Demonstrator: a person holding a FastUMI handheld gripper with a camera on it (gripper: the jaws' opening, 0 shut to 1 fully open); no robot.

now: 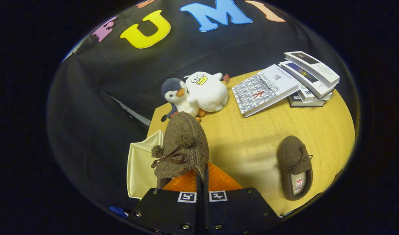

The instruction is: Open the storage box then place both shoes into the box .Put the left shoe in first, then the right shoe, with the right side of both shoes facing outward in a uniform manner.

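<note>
Gripper view, gripper (202, 182) pinching brown shoe (183, 147) above cream box (139, 169), second shoe (295, 166) on table (251, 137)

A round bench (251, 137) of pale yellow wood stands before a wall of black cloth (98, 98), and at its far edge sit two plush birds (199, 93) side by side and a loose stack of books (297, 81).

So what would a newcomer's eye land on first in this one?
The brown shoe held up in the shut tongs, above the cream storage box. Beyond it, two plush toys sit at the table's far edge, and the second shoe lies beside the tongs.
</note>
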